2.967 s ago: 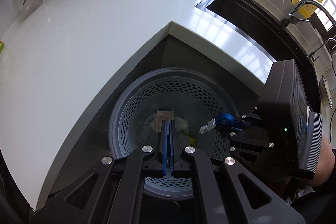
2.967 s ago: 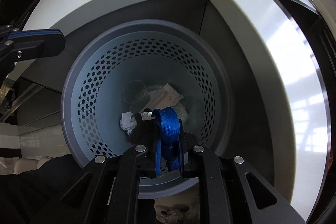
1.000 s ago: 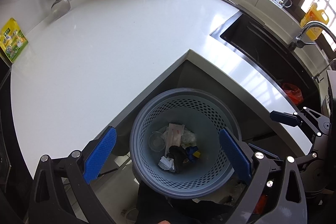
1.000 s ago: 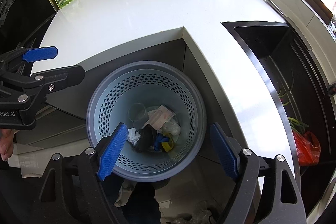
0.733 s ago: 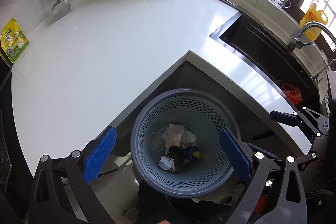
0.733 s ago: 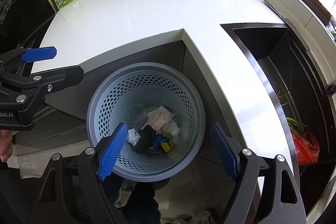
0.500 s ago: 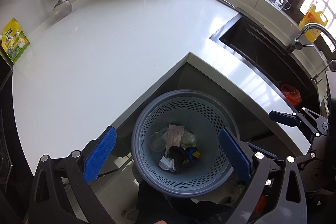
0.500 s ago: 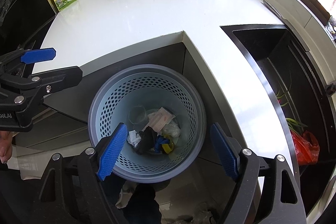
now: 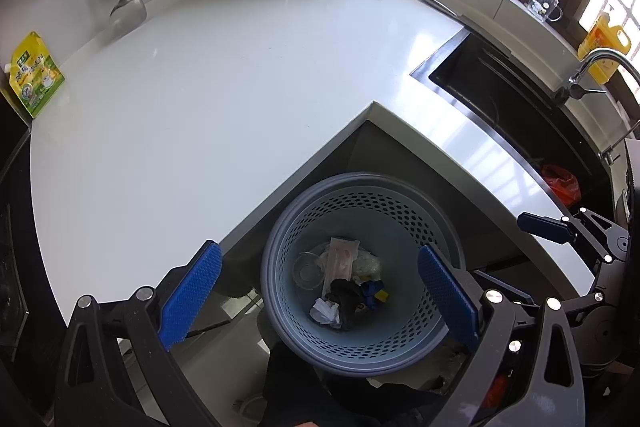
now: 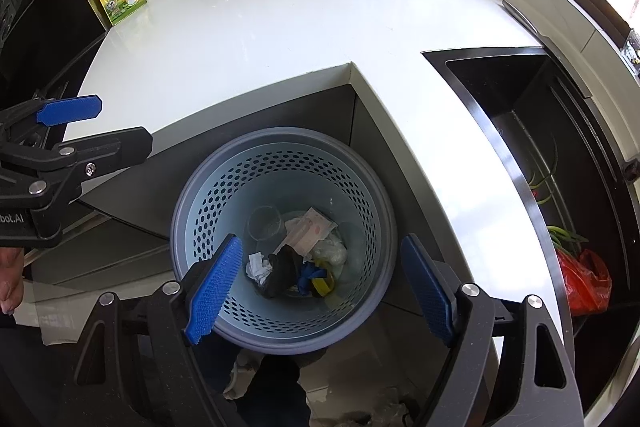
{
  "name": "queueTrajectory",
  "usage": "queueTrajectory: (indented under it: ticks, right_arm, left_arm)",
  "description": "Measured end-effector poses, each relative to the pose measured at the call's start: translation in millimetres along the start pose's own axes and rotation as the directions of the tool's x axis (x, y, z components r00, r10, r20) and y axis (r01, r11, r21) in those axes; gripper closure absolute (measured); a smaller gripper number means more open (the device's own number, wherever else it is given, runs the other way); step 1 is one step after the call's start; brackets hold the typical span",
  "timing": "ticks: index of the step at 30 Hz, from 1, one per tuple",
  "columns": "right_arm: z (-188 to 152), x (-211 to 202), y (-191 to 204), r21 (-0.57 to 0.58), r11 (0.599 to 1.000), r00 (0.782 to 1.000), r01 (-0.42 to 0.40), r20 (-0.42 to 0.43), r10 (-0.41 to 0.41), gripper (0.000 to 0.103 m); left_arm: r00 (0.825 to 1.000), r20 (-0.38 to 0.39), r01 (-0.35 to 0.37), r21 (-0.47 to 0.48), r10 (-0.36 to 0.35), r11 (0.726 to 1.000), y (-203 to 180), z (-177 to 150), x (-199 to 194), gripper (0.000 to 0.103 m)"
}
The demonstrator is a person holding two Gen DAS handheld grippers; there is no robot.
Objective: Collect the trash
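A grey perforated trash basket stands on the floor in the inner corner of the white L-shaped counter; it also shows in the right wrist view. Inside lie a clear cup, a paper wrapper, crumpled white paper, a black piece and blue and yellow bits. My left gripper is open and empty, high above the basket. My right gripper is open and empty, also above it.
The white counter carries a green-yellow pouch at its left end. A dark sink with a faucet is on the right, with an orange bag in it. Ladles and racks stand along the back wall.
Three seconds ago both grippers were shut low inside the basket, the right on a blue strap. Now both are open, empty and raised; over the last second they rose slightly.
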State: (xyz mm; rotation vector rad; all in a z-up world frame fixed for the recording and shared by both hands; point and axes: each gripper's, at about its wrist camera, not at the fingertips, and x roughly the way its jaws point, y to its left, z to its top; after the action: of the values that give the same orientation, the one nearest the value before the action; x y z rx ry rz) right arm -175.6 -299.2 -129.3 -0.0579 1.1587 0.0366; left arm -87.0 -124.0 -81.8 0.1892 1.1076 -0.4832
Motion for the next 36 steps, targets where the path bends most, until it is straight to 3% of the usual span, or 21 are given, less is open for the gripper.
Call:
queueTrajectory:
  ticks: [36]
  right_arm:
    - [4.2, 7.5, -5.8, 0.018, 1.0, 1.0, -0.01, -0.015, 0.01, 0.025]
  left_arm:
    - [1.0, -0.018, -0.004, -0.011, 0.004, 1.0, -3.4, 6.9, 4.4, 0.007]
